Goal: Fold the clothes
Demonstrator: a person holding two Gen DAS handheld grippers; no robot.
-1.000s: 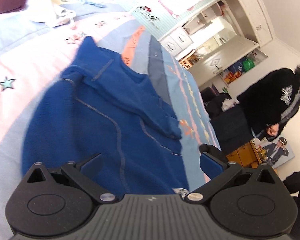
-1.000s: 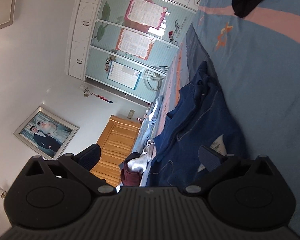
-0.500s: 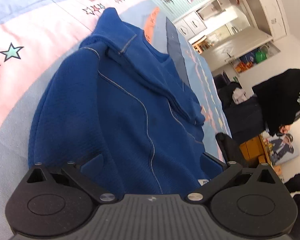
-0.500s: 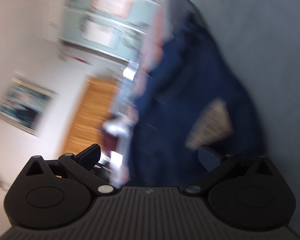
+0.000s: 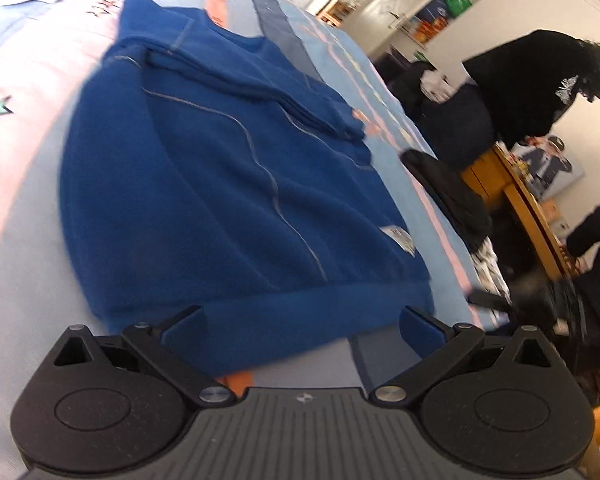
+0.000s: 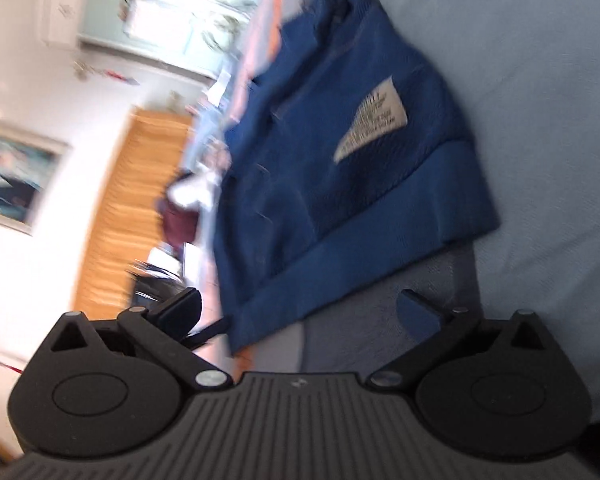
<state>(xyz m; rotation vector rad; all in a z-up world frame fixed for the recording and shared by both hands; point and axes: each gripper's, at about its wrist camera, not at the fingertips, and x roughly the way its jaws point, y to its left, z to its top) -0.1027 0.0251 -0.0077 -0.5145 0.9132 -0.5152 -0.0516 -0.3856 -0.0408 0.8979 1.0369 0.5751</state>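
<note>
A blue sweater lay spread flat on the bed, its ribbed hem nearest both tools and a white care label showing near that hem. The left gripper and the right gripper both stood wide apart and empty, just short of the hem. The thick, soft knit looked limp and light, likely to sag and bunch, so the firmer hem corners seemed the best places to pinch.
</note>
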